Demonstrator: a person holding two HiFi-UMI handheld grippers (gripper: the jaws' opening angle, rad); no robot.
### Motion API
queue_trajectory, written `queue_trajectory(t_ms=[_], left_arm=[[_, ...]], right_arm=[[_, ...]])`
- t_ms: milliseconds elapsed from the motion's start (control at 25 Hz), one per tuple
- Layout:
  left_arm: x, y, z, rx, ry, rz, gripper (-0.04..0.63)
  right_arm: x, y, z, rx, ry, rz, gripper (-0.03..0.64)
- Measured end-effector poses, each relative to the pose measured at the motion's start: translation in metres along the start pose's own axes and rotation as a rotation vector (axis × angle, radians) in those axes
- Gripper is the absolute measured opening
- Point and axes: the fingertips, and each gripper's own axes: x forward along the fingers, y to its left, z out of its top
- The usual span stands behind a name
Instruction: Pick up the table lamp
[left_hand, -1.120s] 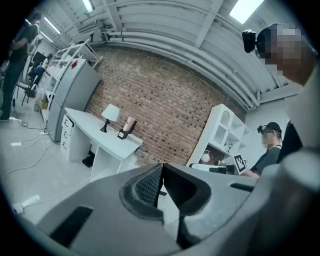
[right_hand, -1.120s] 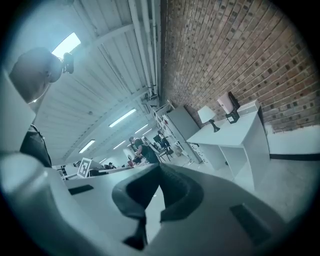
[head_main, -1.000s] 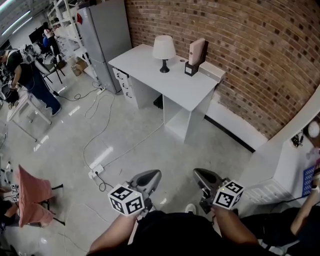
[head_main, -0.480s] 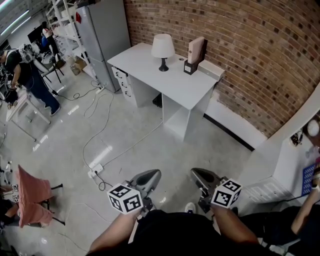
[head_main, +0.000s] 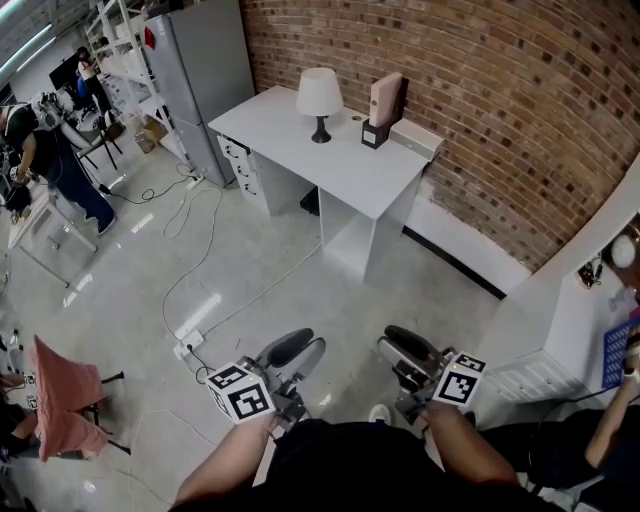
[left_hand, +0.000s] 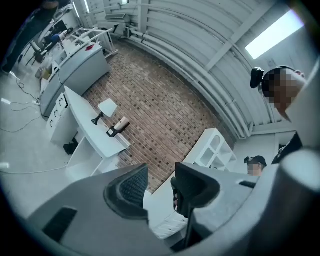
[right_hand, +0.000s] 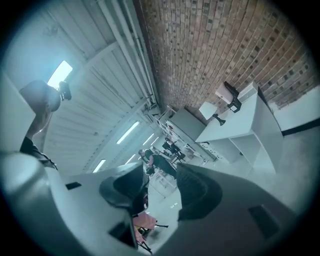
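Observation:
The table lamp (head_main: 320, 95), with a white shade on a black stem, stands on the white desk (head_main: 345, 175) by the brick wall, far ahead of me. It also shows small in the left gripper view (left_hand: 106, 109) and the right gripper view (right_hand: 209, 111). My left gripper (head_main: 296, 350) and right gripper (head_main: 406, 352) are held level close to my body, several steps short of the desk. Both pairs of jaws are opening with nothing between them, as seen at the left gripper (left_hand: 159, 187) and the right gripper (right_hand: 162, 187).
A tan block on a black stand (head_main: 383, 103) and a white box (head_main: 416, 138) sit beside the lamp. A grey cabinet (head_main: 200, 65) stands left of the desk. Cables (head_main: 200, 255) and a power strip (head_main: 188, 346) lie on the floor. A pink chair (head_main: 60, 392) is at left, white shelving (head_main: 570, 330) at right.
Both grippers' jaws were shut before and now stand parted. Both marker cubes have rolled a little, and the left gripper has risen slightly.

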Motion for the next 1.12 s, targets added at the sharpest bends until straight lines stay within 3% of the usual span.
queue_trajectory(t_ms=[120, 280, 440, 760, 1120], left_arm=[[0.0, -0.004, 0.004, -0.024, -0.023, -0.04, 0.209], [-0.001, -0.004, 0.006, -0.056, -0.045, -0.059, 0.292], [-0.004, 0.0, 0.011, -0.085, -0.064, -0.052, 0.336], [-0.004, 0.005, 0.009, -0.147, -0.049, -0.056, 0.416], [-0.013, 0.005, 0.019, -0.103, -0.09, -0.116, 0.414]], right_arm=[[0.0, 0.002, 0.006, 0.025, -0.05, 0.02, 0.29], [0.0, 0.001, 0.011, 0.02, -0.096, 0.012, 0.513], [0.001, 0.006, 0.016, 0.055, -0.125, 0.056, 0.594], [0.004, 0.013, 0.017, 0.095, -0.159, 0.107, 0.595], [0.013, 0.007, 0.012, 0.089, -0.156, 0.082, 0.565]])
